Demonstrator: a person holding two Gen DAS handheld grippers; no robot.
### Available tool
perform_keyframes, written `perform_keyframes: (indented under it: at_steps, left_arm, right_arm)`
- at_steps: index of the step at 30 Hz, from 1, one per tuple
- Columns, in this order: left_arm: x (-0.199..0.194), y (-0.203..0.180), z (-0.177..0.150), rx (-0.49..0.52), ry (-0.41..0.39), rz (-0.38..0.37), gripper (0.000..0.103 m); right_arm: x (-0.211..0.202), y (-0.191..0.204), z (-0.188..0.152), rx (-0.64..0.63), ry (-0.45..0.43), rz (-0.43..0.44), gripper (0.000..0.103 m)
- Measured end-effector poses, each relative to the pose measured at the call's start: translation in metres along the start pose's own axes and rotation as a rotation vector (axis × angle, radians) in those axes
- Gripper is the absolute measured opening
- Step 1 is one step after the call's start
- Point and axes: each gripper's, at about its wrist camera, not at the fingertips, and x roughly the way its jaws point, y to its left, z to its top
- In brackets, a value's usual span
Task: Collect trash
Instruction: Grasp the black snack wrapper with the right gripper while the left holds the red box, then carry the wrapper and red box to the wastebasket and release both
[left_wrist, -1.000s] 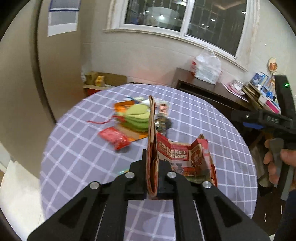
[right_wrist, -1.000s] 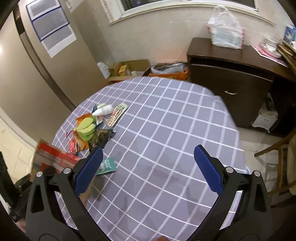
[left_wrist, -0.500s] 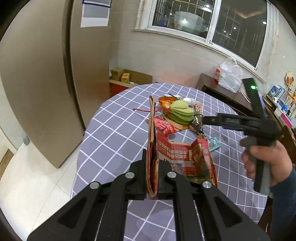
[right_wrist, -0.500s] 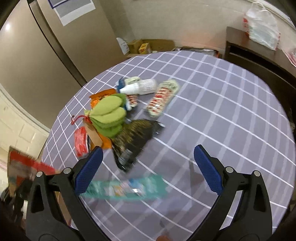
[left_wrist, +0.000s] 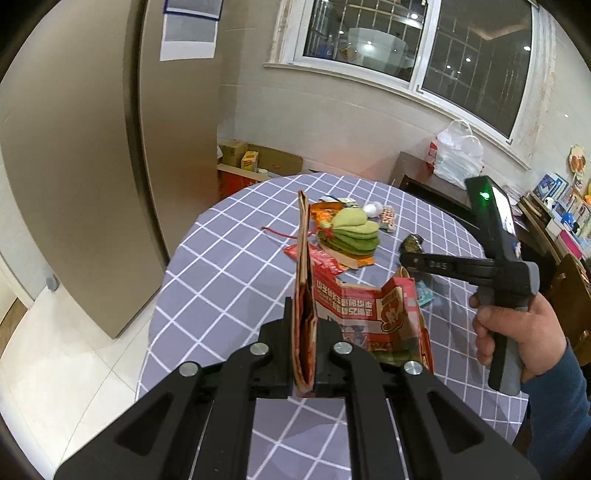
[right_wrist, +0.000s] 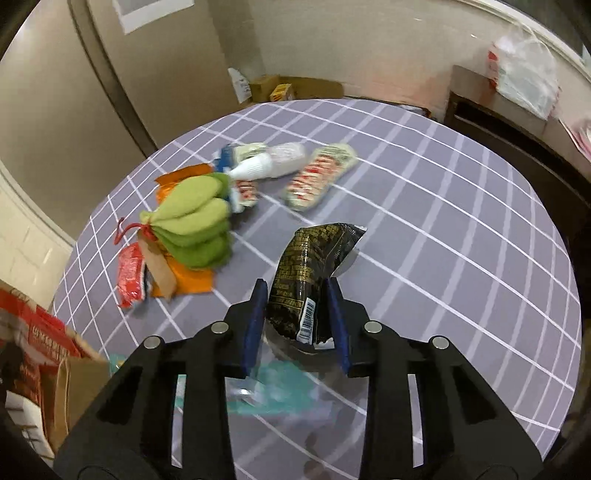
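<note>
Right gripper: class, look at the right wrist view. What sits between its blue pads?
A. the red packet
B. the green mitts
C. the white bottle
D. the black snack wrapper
D: the right gripper has just been closing, and its blue pads now press on the black snack wrapper; the white bottle, green mitts and red packet lie apart on the table.

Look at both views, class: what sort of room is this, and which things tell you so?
Most likely a home dining room or kitchen. A round table with a checked cloth stands beside a tall fridge-like cabinet, with a dark wooden sideboard under a barred window.
</note>
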Motion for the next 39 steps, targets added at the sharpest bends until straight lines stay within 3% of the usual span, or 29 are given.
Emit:
perform_keyframes:
  at_steps: [7, 16, 30, 39]
  left_arm:
    - [0.001, -0.033, 0.012, 0.058, -0.015, -0.031, 0.005]
    - [0.011, -0.098, 0.027, 0.164, -0.021, -0.105, 0.005]
    - [0.026, -0.242, 0.034, 0.370, -0.021, -0.277, 0.005]
    - [0.048, -0.336, 0.017, 0.509, 0.034, -0.394, 0.005]
  right_arm:
    - [-0.050, -0.047, -0.007, 0.081, -0.090, 0.091, 0.032]
    - [-0.121, -0.100, -0.013, 0.147, -0.221, 0.124, 0.032]
    - [-0.194, -0.233, -0.058, 0.355, -0.345, 0.017, 0.032]
    - [-0.222, -0.329, -0.116, 0.523, -0.365, -0.090, 0.032]
